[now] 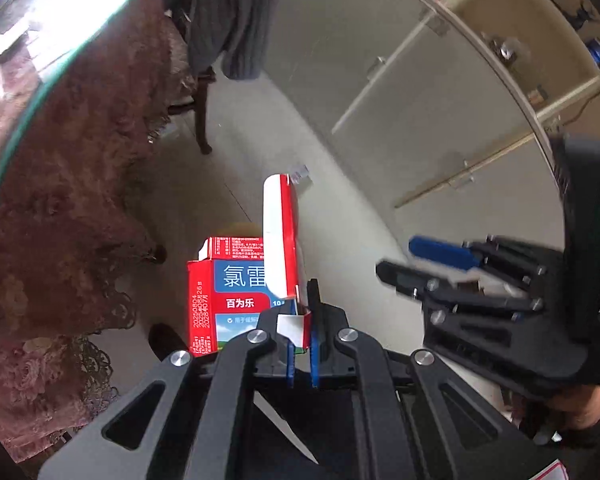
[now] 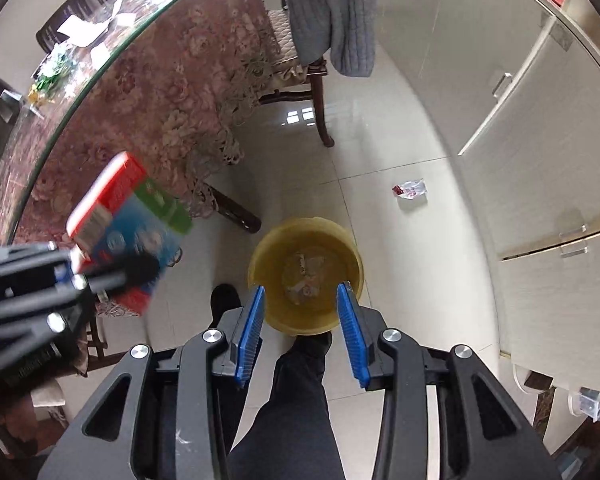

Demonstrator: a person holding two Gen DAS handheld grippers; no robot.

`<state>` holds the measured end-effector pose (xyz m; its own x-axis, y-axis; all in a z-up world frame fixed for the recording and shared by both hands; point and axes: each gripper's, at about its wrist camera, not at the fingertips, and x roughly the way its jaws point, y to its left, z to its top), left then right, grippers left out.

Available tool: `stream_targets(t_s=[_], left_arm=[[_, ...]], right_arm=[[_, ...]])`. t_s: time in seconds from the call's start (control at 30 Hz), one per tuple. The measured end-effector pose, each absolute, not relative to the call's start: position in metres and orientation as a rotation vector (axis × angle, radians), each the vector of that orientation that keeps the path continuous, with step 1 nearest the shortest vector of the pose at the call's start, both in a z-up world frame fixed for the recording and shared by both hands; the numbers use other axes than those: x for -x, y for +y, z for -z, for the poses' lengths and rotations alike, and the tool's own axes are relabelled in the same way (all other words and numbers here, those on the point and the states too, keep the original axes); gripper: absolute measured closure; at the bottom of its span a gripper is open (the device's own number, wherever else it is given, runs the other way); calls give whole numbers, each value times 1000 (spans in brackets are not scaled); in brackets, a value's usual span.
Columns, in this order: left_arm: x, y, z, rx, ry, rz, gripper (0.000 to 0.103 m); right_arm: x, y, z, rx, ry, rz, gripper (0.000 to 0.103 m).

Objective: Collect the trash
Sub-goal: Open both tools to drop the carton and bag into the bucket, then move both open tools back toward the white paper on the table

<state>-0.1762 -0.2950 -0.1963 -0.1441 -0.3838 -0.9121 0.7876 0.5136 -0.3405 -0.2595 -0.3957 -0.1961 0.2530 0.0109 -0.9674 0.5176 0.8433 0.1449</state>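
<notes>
Bin (image 2: 306, 276), yellow and round, stands on the floor straight ahead at twelve o'clock between the right gripper (image 2: 301, 330)'s spread, empty jaws. Carton (image 1: 236, 296), red and blue, hangs at ten o'clock of that gripper, its long axis running away from the left gripper (image 1: 302, 344), whose pressed-together jaws pinch its torn flap. A small wrapper (image 2: 410, 189) lies on the tiles at one o'clock.

Carton: red-and-blue printed cardboard medicine box (image 1: 236, 300), glossy
Bin: round yellow plastic bucket (image 2: 306, 322), smooth, beside the box
Floor: pale glazed tiles (image 2: 380, 152), shiny under the bucket
</notes>
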Motion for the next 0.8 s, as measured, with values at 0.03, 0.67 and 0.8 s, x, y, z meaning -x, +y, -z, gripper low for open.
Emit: stream_targets(t_s=[0.03, 0.67, 0.8], left_arm=[[178, -297, 199, -391, 1379, 1068, 97], [183, -317, 204, -433, 1383, 1086, 89], [174, -312, 190, -391, 1346, 1052, 88]], right_arm=[[260, -398, 196, -496, 1279, 368, 66], [271, -416, 192, -533, 1256, 404, 66], [259, -413, 181, -514, 1223, 362, 66]])
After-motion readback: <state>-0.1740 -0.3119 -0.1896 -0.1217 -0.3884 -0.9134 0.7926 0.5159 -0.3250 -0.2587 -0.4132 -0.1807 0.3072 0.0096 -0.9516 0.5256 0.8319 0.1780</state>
